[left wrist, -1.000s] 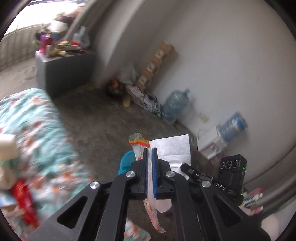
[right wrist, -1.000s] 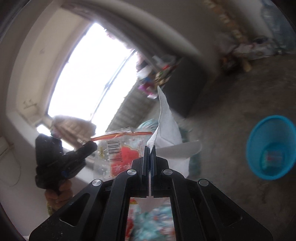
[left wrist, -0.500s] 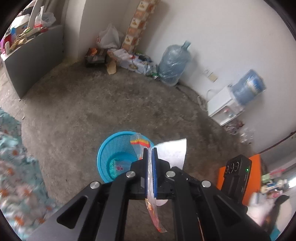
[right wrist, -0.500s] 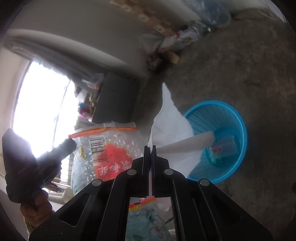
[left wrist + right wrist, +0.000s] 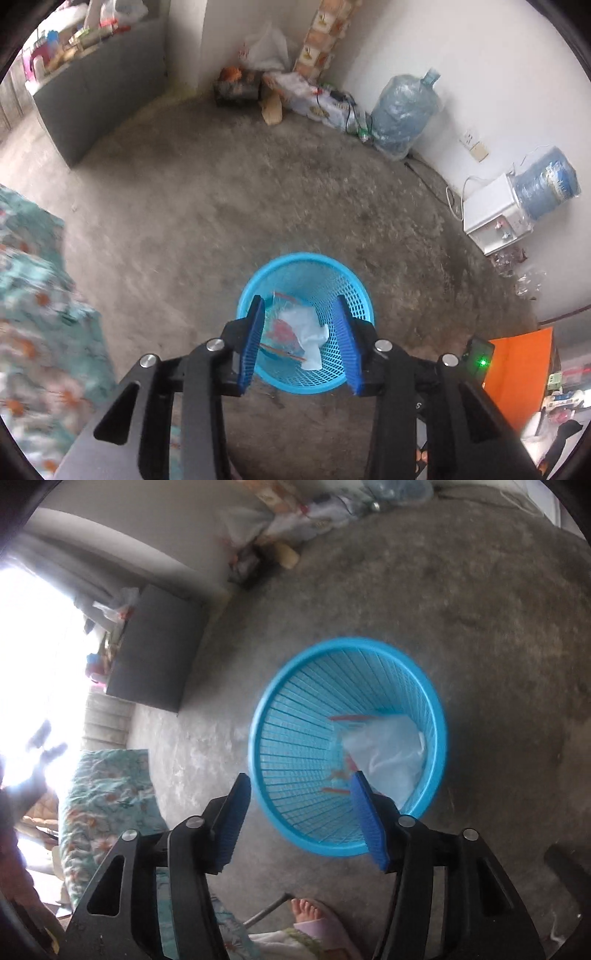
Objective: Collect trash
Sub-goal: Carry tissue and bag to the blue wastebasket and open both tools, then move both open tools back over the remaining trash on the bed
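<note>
Both hand-held grippers empty, jaws spread wide: left hand-held gripper (image 5: 300,341) & right hand-held gripper (image 5: 308,819) above the blue basket (image 5: 354,291). Basket upright on bare floor (image 5: 207,206), mouth up. Plastic bag (image 5: 284,330) + white tissue (image 5: 314,334) lie inside it. Open floor all round.

Bedspread (image 5: 33,314) blurred, window (image 5: 26,657) overexposed.

The basket (image 5: 354,291) stood alone on bare floor (image 5: 221,206), its mouth unobstructed from above. Open floor surrounded it on all sides. A bed (image 5: 33,314) bounded the left; bottles (image 5: 402,114) and a dispenser (image 5: 495,221) lined the far and right walls, well apart.
</note>
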Demonstrator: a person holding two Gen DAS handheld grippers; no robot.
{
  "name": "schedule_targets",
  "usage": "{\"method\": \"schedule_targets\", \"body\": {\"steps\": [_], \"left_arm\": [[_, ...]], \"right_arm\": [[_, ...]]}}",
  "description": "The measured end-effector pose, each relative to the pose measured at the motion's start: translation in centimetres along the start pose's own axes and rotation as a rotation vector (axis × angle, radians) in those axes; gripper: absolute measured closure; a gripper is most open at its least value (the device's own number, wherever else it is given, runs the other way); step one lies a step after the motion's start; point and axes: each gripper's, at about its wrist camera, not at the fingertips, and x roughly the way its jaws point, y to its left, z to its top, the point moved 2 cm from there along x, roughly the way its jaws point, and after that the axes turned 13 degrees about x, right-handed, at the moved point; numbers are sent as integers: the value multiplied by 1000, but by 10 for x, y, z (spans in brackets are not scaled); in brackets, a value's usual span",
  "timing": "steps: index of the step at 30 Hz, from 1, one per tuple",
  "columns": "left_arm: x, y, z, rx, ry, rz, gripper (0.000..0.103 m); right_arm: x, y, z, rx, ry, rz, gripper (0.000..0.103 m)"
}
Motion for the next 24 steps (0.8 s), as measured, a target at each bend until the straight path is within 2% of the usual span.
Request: {"method": "schedule_targets", "body": {"steps": [5,8,12,14,18,21,24], "left_arm": [[-95,16,-2,17,-60,49,51],[-160,37,-29,8,-115,70,44],[-249,83,-91,-51,-186,141,39],[-290,112,-123,-98,-218,196,37],[-372,182,-198,-247,-308,343,31],[-413,225,-258,-380,-368,374,30],[-431,259,-313,-493,-407,359,30]], "right_arm": [[-31,32,-11,-115,-46,27,32],[-49,61,-27,-197,-56,71,28],[-62,103,-53,-293,-21,131,24],[-69,130,-77,-422,0,151,19],[-77,172,-125,-640,36,172,16],[-79,195,-154,-724,90,197,16],[-79,219,-179,-770,149,231,16]]}}
